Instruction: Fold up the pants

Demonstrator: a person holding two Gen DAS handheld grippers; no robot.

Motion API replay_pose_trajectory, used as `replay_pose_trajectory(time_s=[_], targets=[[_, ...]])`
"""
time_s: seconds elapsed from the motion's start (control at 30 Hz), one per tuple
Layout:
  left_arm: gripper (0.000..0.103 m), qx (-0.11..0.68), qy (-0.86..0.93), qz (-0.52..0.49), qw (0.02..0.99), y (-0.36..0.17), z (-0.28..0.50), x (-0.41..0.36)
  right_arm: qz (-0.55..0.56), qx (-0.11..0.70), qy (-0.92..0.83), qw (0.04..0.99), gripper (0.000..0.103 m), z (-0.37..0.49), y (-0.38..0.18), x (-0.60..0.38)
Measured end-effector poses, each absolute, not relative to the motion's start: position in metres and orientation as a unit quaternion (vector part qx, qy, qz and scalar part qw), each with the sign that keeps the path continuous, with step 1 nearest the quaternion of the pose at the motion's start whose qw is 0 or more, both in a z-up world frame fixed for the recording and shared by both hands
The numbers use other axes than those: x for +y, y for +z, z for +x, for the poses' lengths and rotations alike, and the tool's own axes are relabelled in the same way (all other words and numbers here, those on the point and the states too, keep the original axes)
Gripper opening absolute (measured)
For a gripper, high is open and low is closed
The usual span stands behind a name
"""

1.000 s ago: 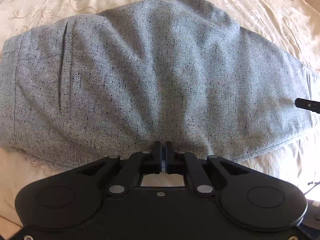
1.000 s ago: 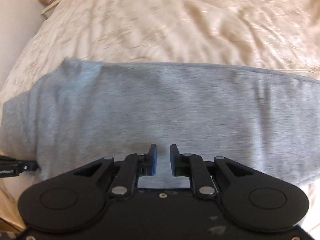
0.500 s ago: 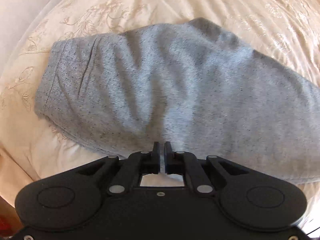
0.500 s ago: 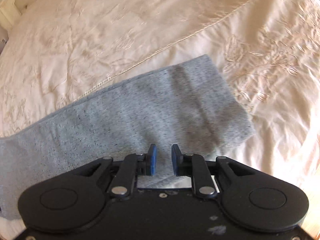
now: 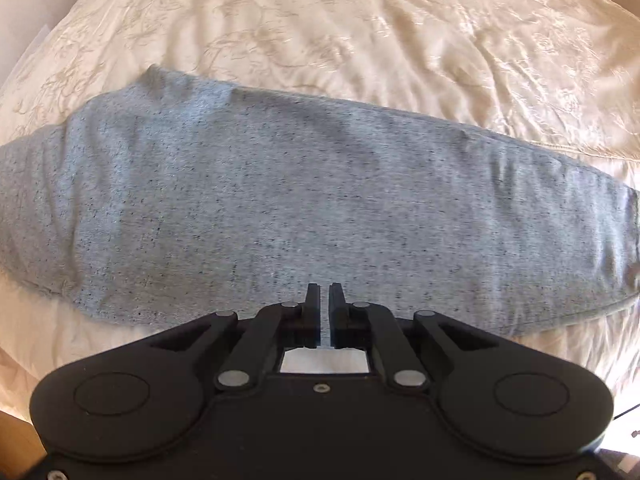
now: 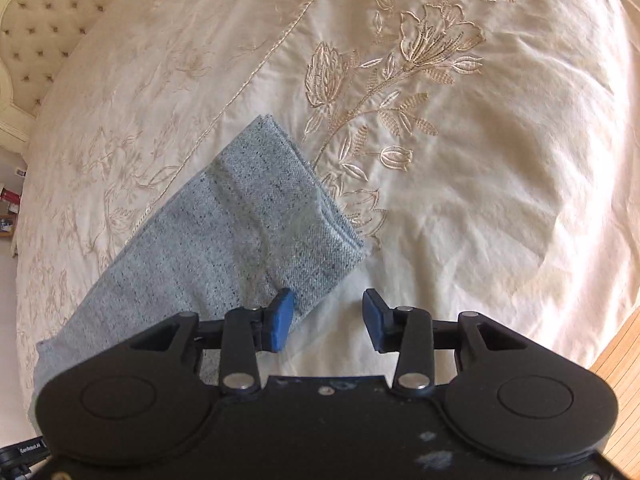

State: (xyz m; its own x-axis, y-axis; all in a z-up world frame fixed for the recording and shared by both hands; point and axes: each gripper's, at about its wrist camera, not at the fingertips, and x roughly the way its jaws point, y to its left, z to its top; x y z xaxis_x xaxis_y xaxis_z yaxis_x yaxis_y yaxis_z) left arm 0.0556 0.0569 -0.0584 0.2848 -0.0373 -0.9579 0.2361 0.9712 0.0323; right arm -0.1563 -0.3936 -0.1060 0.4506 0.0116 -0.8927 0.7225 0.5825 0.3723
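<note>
Cream embroidered bedspread (image 6: 460, 208) fills both views, with the grey pants (image 5: 312, 208) laid across it, legs stacked into one long band.

Nearest, the right gripper (image 6: 326, 318) points steeply down with its jaws opening; nothing lies between them, and the near corner of the pant hem (image 6: 280, 208) sits just off the left fingertip, the rest of the leg running away beyond it. The left gripper (image 5: 324, 312) also tilts steeply down, jaws nearly shut and empty, hovering over the near edge of the band's middle.

A likely slip: the right jaws may pinch only the top layer at the hem, so the stacked legs would shear apart when lifted. Bedspread could also be caught underneath.
</note>
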Motion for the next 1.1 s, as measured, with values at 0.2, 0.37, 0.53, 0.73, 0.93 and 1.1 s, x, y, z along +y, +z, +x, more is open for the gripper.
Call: replay_pose_trajectory(time_s=[0.2,0.37,0.53,0.73,0.93,1.1], targets=[[0.011,0.587,-0.084,0.098,0.799,-0.046,0.050,0.045,0.403,0.475,-0.207,0.755,0.043,-0.134,-0.113,-0.420],[0.011,0.597,-0.068,0.088,0.795,-0.048,0.051,0.047,0.342,0.476,-0.182,0.790,0.044,-0.134,-0.089,-0.430],[0.011,0.604,-0.072,0.084,0.789,-0.052,0.053,0.039,0.324,0.519,-0.133,0.780,0.044,-0.104,-0.110,-0.449],[0.011,0.600,-0.104,0.078,0.790,-0.048,0.055,0.018,0.321,0.528,-0.057,0.784,0.047,-0.077,-0.125,-0.452],[0.011,0.595,-0.148,0.087,0.785,-0.056,0.060,-0.015,0.330,0.536,0.009,0.777,0.013,-0.079,-0.118,-0.439],[0.011,0.594,-0.186,0.089,0.778,-0.068,0.081,-0.050,0.323,0.508,-0.033,0.798,0.013,-0.098,-0.096,-0.436]])
